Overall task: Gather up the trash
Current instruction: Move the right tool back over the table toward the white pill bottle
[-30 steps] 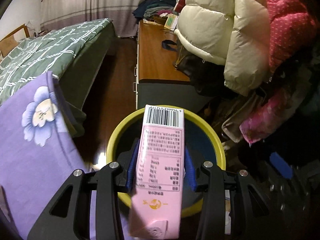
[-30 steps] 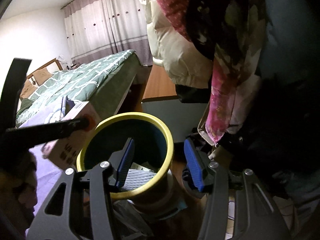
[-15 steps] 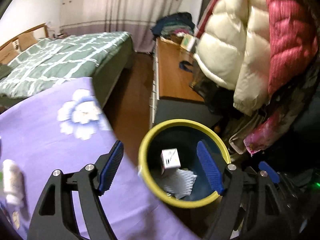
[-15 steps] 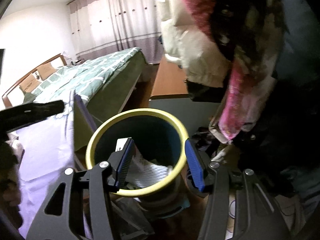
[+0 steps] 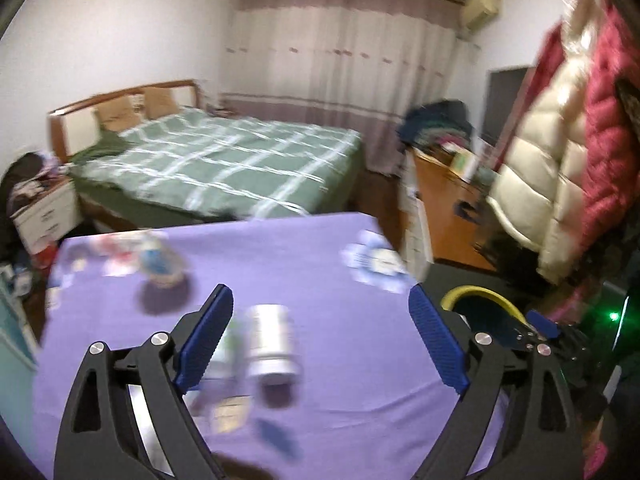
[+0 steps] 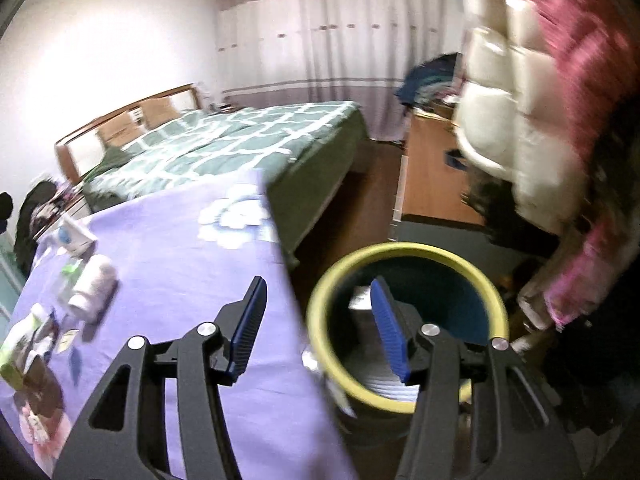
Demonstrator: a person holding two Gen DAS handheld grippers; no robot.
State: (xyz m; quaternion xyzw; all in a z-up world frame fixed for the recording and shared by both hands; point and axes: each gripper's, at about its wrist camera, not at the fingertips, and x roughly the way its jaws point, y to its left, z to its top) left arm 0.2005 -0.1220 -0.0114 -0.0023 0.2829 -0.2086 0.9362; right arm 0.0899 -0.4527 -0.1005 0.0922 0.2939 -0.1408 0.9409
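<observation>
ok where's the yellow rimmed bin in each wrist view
Left wrist: the yellow-rimmed bin shows only as an arc of rim at right of centre, just past the purple tablecloth's right edge, mostly hidden behind the gripper's right finger.
Right wrist: the bin fills the lower centre, its whole rim visible, with the right finger in front of it.
Shared landmark: the green checked bed.

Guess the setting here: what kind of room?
Most likely a lived-in home bedroom: a bed with a green checked cover and wooden headboard, full-length curtains on the far wall, and puffy coats hanging at the right.
</observation>
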